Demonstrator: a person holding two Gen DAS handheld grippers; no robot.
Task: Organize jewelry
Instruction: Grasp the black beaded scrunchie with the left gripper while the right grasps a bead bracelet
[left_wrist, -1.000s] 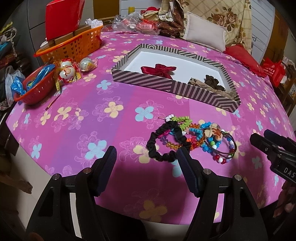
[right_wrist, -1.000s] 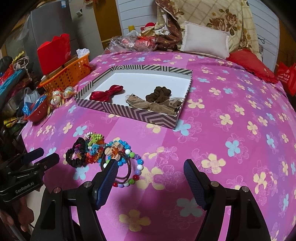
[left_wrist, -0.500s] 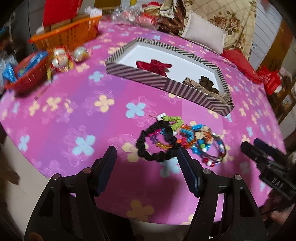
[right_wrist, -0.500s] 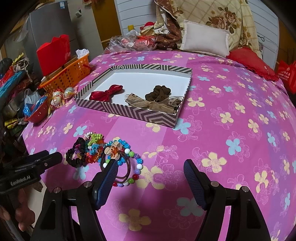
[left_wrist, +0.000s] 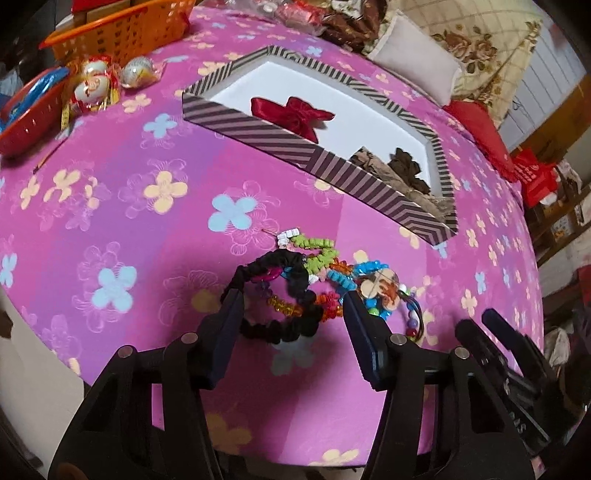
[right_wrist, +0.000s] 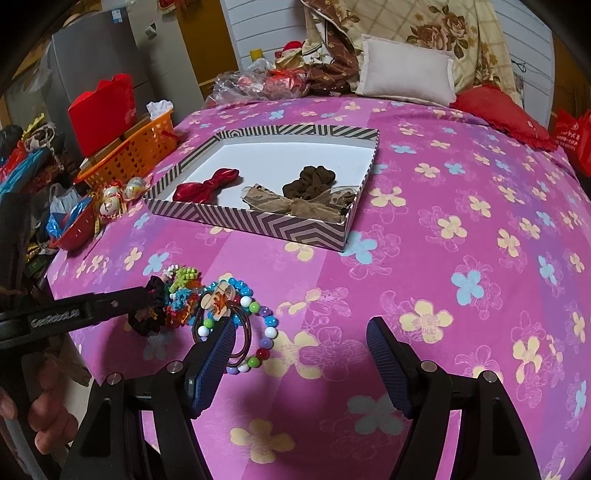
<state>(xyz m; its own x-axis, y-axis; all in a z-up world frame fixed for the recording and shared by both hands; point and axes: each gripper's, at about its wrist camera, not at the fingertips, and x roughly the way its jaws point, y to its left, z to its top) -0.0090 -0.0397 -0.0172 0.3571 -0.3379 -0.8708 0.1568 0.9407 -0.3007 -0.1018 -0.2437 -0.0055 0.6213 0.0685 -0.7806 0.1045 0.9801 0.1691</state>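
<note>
Left gripper (left_wrist: 291, 314) advanced over black scrunchie (left_wrist: 275, 299) | both jaws released | label "GenRobot.AI"

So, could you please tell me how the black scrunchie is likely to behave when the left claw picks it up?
The black scrunchie looks like soft gathered fabric, so it will probably sag limply. It lies tangled with the beaded bracelets, so some may drag along. It is likely light.

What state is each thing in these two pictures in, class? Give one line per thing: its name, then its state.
Left hand-held gripper: open, fingers either side of the black scrunchie.
Right hand-held gripper: open, holding nothing.
Black scrunchie: flat on the cloth, tangled with the bracelets.
Beaded bracelets: piled loose, outside the box.
Striped box: lidless, partly filled.
Red bow: lying in the box.
Brown scrunchie: lying in the box.
Orange basket: upright, loaded.
</note>
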